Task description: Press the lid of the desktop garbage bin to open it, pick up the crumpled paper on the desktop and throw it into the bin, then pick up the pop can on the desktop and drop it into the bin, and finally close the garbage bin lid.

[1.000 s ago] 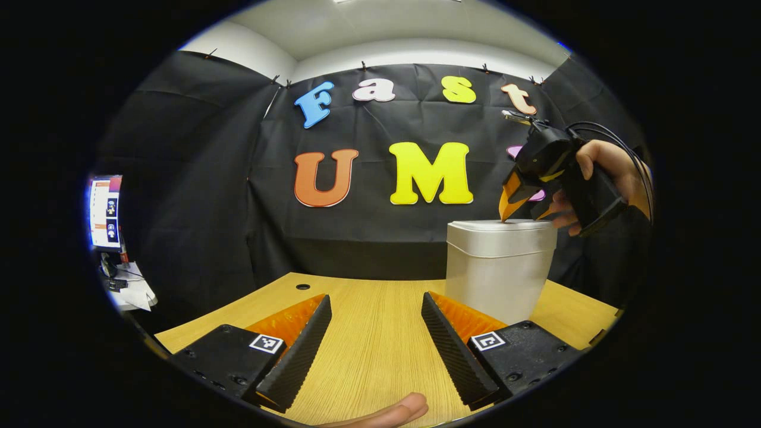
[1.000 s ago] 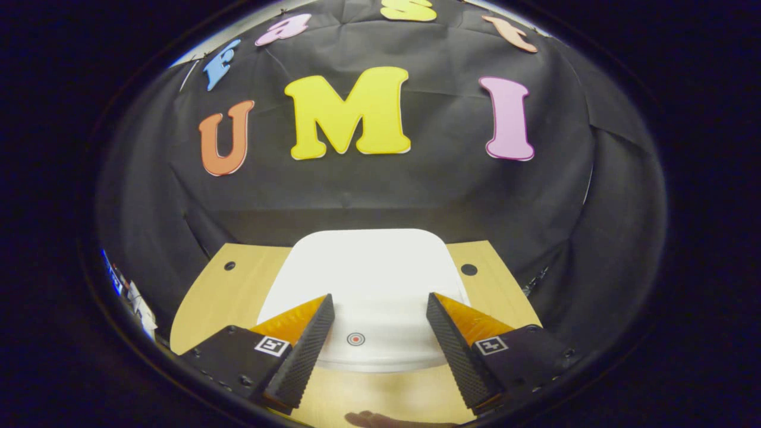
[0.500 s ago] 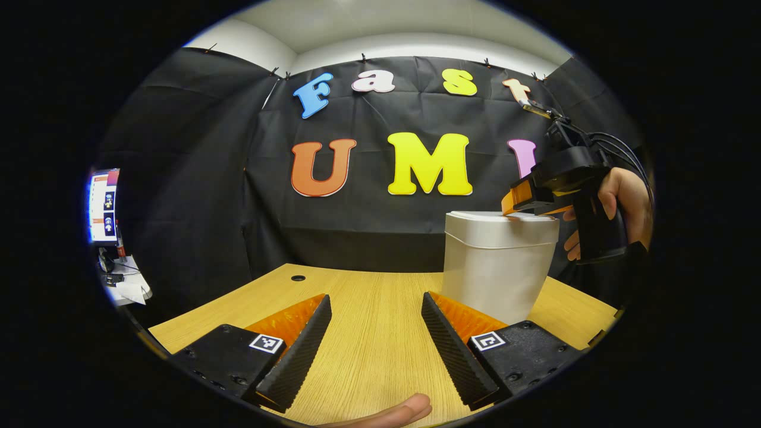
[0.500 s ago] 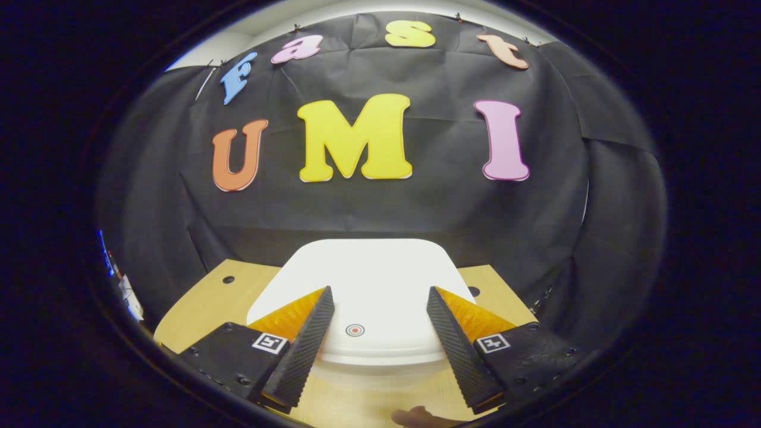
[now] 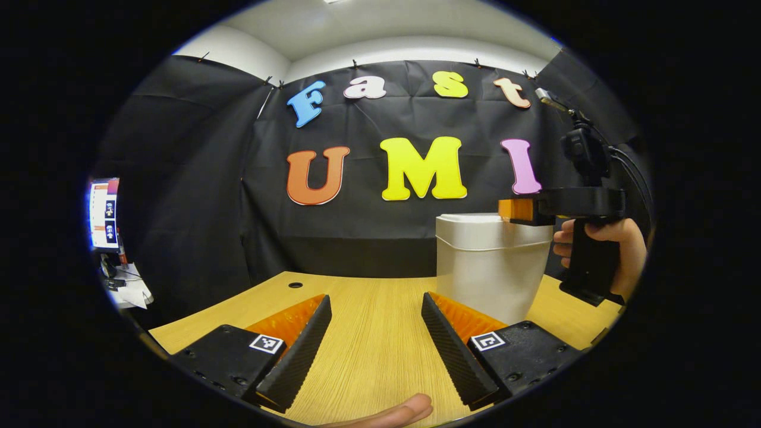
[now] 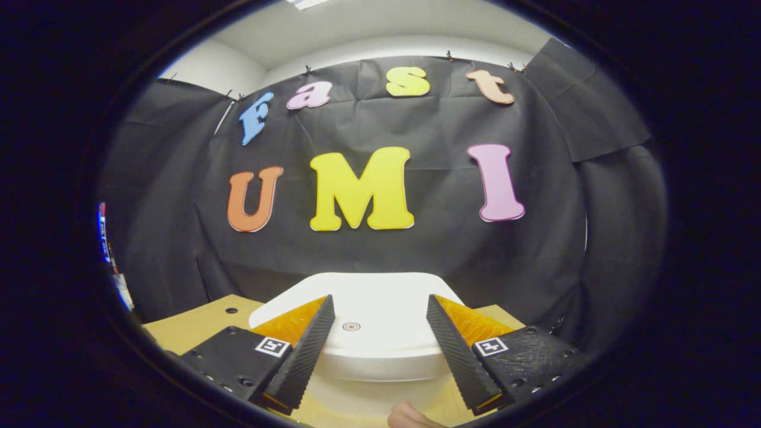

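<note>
Both claws gape wide, gripping nothing. At lower centre, the left claw [image 5: 376, 351] hangs over the bare table [image 5: 368, 309]. Right of centre, the right claw [image 6: 380, 351] hangs level above the bin [image 5: 490, 267], whose lid [image 6: 362, 315] lies flat.

My left tongs [image 5: 374, 345] sit low at bottom center of the left gripper view, jaws spread wide, nothing between them. My right tongs [image 6: 377, 348] likewise gape at bottom center of the right gripper view. In the left gripper view, right tongs [image 5: 516, 211] at frame right, held level, my hand [image 5: 600, 252] wrapped on the grip below.
</note>
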